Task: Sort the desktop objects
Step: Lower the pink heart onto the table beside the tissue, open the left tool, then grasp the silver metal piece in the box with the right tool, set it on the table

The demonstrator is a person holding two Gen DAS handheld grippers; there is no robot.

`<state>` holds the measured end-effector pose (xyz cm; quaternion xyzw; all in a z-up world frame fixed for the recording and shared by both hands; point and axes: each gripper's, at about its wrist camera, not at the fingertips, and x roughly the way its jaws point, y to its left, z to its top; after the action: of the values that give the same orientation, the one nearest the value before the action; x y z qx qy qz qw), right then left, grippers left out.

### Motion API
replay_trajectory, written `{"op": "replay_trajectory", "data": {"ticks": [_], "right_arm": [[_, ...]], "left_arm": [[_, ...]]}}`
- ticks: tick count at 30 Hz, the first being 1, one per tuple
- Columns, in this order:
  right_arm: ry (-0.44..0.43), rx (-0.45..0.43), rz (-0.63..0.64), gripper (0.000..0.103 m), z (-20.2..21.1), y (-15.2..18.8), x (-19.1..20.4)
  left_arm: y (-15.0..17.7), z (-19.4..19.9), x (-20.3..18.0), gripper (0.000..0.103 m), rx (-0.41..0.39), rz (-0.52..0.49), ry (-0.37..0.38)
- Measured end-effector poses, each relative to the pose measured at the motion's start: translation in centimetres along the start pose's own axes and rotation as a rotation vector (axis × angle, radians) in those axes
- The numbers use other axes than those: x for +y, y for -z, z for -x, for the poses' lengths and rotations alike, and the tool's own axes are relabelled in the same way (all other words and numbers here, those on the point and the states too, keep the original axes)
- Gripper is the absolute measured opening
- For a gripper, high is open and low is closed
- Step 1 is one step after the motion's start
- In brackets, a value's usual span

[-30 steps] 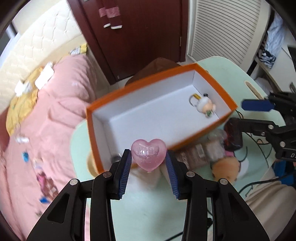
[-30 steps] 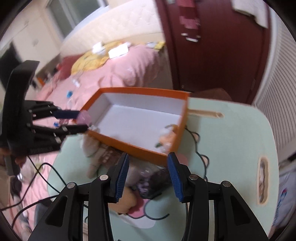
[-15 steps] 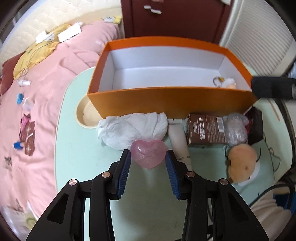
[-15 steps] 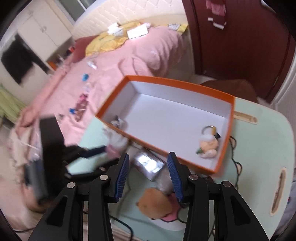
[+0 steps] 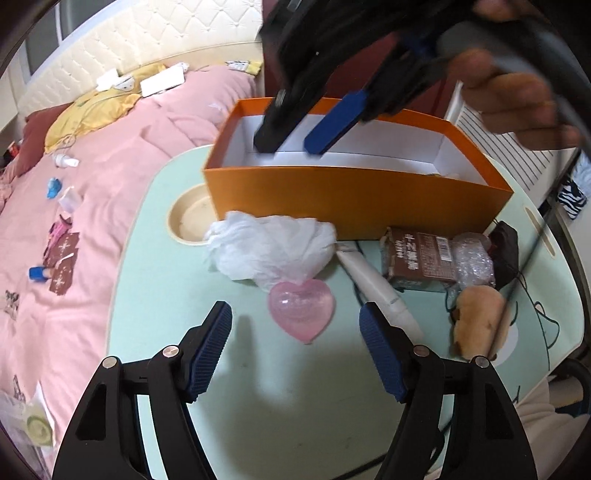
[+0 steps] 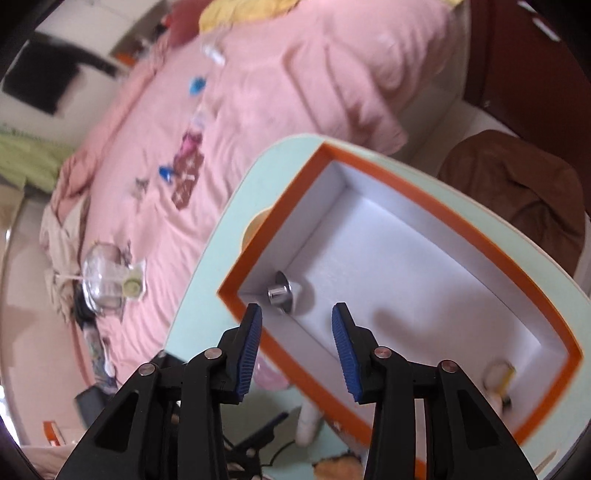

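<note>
While the left gripper (image 5: 295,332) gapes empty, the pink heart dish (image 5: 301,306) lies just ahead between its fingers, tip pointing back

Right tool (image 6: 296,325), jaws parted, above silver knob (image 6: 279,292) inside orange box (image 6: 458,229).

Pink bed (image 5: 122,147), cream headboard (image 5: 155,33), dark door (image 6: 532,55).
</note>
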<state>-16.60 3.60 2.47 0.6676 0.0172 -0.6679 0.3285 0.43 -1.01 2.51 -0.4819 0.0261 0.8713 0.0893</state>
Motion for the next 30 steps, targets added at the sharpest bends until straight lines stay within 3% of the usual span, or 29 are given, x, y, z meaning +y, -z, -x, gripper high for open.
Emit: {"op": "replay_trajectory", "data": {"ticks": [5, 6, 8, 12, 22, 25, 30], "right_arm": [[-0.01, 0.075, -0.002, 0.034, -3.4, -1.2, 0.0], [-0.012, 0.085, -0.001, 0.031, -3.9, -1.3, -0.1], [-0.029, 0.087, -0.004, 0.01, -4.3, -1.3, -0.3], [-0.06, 0.07, -0.023, 0.006, -3.8, -0.8, -1.0], [-0.125, -0.13, -0.084, 0.005, 4.1, 3.0, -3.3], [-0.149, -0.209, -0.097, 0.005, 7.3, 6.5, -3.9], [-0.133, -0.249, -0.118, 0.005, 7.4, 12.2, -4.2]], "left_arm": [[0.4, 0.0, 1.1, 0.072, 0.013, 0.033, 0.009], [0.5, -0.1, 1.3, 0.072, 0.018, 0.039, 0.013], [0.6, -0.3, 1.6, 0.072, 0.029, 0.05, 0.021], [0.6, -0.3, 1.9, 0.072, 0.027, 0.066, 0.032], [-0.4, 0.7, 2.0, 0.072, 0.001, 0.081, 0.054], [-1.1, 1.1, 2.7, 0.072, -0.006, 0.107, 0.078], [-2.6, 1.9, 3.9, 0.072, -0.041, 0.154, 0.081]]}}
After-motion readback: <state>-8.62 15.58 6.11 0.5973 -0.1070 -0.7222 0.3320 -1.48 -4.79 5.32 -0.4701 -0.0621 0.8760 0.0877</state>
